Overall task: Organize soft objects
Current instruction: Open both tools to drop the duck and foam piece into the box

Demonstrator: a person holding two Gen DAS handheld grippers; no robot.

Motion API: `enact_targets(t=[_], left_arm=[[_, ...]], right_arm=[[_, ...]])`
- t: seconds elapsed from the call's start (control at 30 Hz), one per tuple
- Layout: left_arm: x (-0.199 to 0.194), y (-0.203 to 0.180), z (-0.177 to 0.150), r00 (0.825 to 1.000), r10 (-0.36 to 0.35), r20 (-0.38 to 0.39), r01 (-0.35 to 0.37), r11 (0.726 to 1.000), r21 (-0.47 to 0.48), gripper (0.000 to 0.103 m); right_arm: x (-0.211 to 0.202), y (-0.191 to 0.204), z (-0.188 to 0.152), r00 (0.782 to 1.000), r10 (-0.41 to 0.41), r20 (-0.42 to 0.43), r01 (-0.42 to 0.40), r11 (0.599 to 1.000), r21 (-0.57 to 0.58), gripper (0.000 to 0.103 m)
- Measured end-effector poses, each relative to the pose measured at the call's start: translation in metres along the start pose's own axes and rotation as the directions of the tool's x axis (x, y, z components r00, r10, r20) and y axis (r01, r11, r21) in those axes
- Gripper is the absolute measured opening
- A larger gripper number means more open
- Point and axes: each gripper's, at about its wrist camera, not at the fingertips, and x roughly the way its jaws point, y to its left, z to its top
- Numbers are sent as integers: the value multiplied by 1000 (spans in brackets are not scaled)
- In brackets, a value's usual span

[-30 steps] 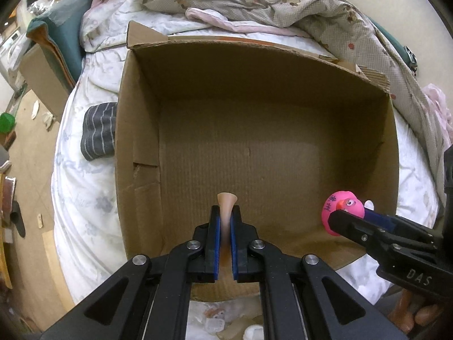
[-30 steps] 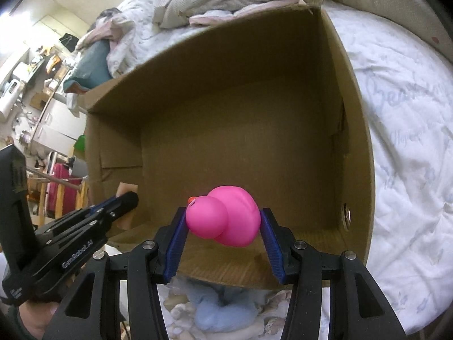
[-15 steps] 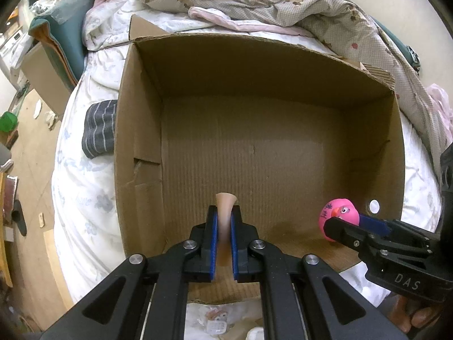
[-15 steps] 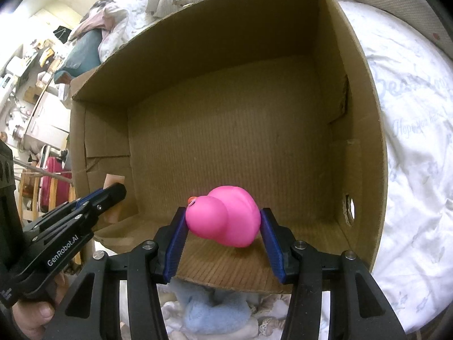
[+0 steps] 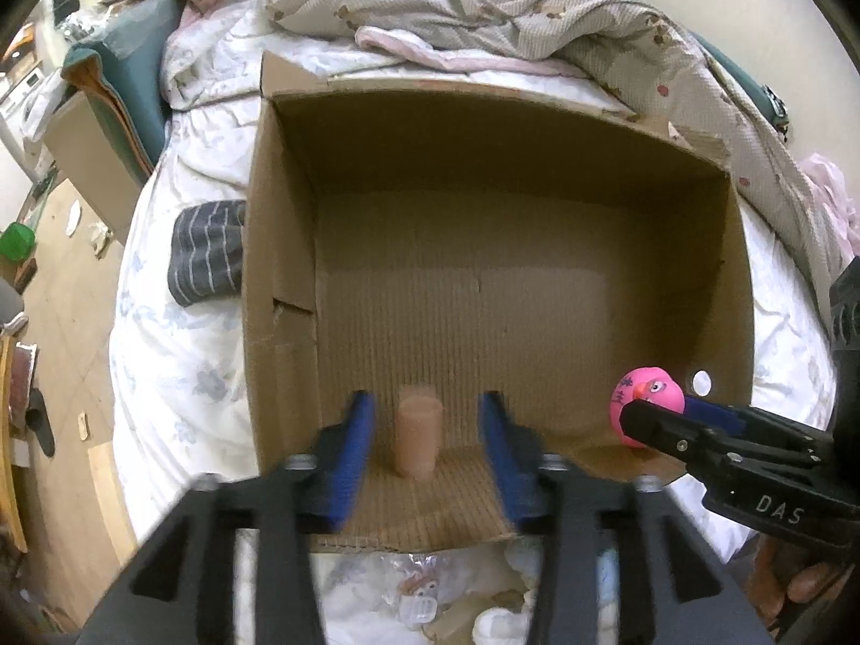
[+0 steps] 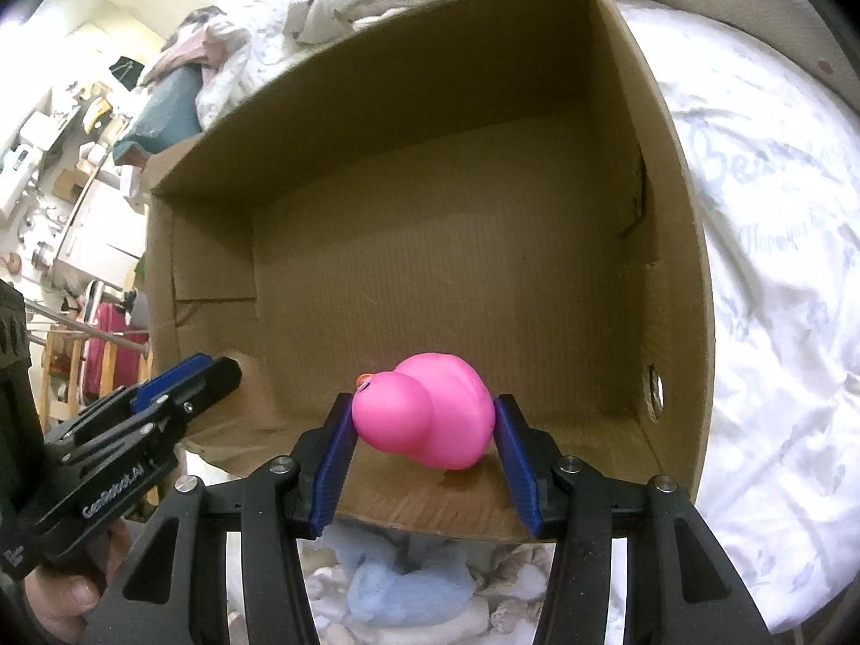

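Cardboard walls of the box (image 5: pixel 279 247) frame a drop-off step: the left gripper (image 5: pixel 424 446) has just been opening its fingers, and the tan piece (image 5: pixel 418 438) stands free between them, touching neither, over the box's near floor, while the right gripper (image 6: pixel 424 443) pinches the pink duck (image 6: pixel 427 419) just inside the near edge. The likely next move is to let the duck go and draw both grippers back clear of the wall. Only the left view shows the duck's face; only the right shows the blue toy (image 6: pixel 408 586) outside the box.
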Motion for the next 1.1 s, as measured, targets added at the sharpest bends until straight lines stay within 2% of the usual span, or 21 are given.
enact_targets(t=[0.03,0.07,0.23,0.33,0.4,0.53,0.67,0.73,0.87,1.1], left_arm=[[-3,0,0,1000,5,14,-5,1000,2,63],[-6,0,0,1000,10,27,-10,1000,5,66],[-14,3,0,998,47,34,-47,999,-3,66],[-22,6,0,999,22,49,-20,999,-24,66],[-30,6,-1,996,32,78,-31,999,-21,66],[-49,7,-1,989,44,139,-41,999,-26,67],[-64,14,-4,987,31,157,-21,998,-65,85],[-70,17,-8,987,32,159,-19,996,-85,86],[-83,21,-20,986,30,166,-11,994,-111,95],[-98,26,-42,987,17,158,3,992,-126,97]], right_arm=[[-1,1,0,1000,-3,7,3,1000,-5,54],[-3,1,-1,1000,-5,17,5,1000,-6,57],[-21,-1,-1,995,12,97,-13,1000,8,76],[-36,-1,-1,989,31,148,-33,999,12,91],[-46,0,-2,982,18,190,-19,1000,5,103],[-68,9,-5,962,11,271,-4,1000,-28,103],[-87,19,-12,947,-5,320,29,997,-69,103],[-92,22,-15,945,0,328,29,996,-83,103],[-101,24,-26,943,13,333,15,997,-82,103],[-105,27,-47,948,13,319,16,996,-91,103]])
